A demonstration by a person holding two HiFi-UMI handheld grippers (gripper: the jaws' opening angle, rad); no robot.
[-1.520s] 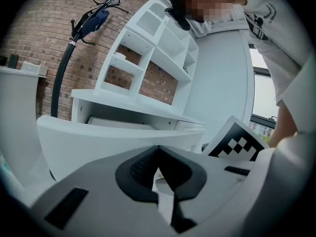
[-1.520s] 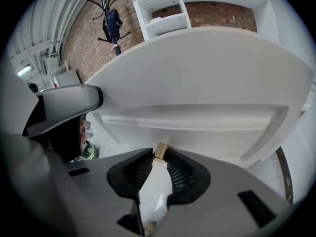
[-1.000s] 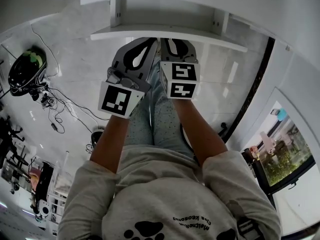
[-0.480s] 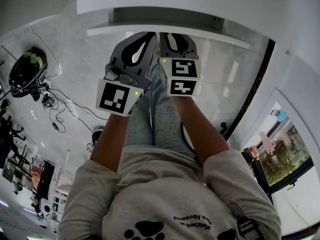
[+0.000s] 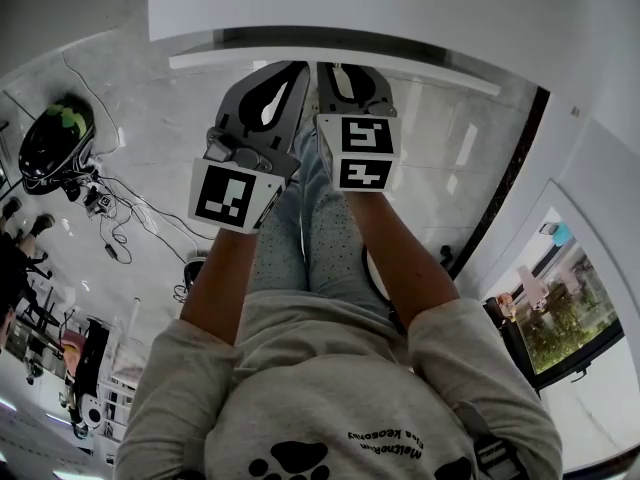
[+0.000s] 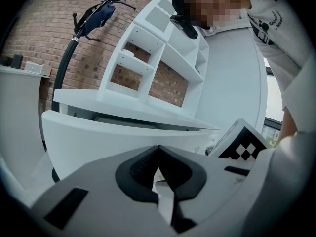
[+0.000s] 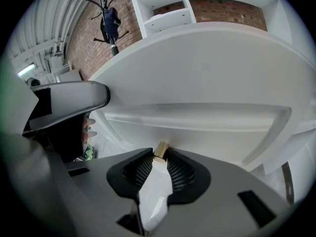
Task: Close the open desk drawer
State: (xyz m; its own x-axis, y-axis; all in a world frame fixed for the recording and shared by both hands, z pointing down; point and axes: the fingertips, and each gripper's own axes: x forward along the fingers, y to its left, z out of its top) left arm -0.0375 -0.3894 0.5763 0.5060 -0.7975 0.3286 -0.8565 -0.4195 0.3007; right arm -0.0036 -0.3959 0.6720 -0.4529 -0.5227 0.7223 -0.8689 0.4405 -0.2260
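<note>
The white drawer front (image 5: 440, 73) stands almost flush under the white desk top (image 5: 400, 8), with only a thin dark slit above it. Both grippers sit side by side against its middle. My left gripper (image 5: 297, 70) has its tips together and points at the drawer front (image 6: 98, 137); the left gripper (image 6: 158, 151) holds nothing. My right gripper (image 5: 336, 68) touches the drawer front (image 7: 207, 132). In the right gripper view the right gripper (image 7: 160, 154) has a small brass knob (image 7: 161, 149) pinched between its tips.
A white shelf unit (image 6: 158, 58) stands on the desk. A helmet (image 5: 55, 143) and loose cables (image 5: 120, 218) lie on the pale floor at the left. The person's legs (image 5: 310, 238) are under the grippers. A dark window frame (image 5: 500, 198) runs along the right.
The drawer has slid in under the desk: its open inside and side rails no longer show. Both grippers moved forward with its front, keeping the same side-by-side hold.
</note>
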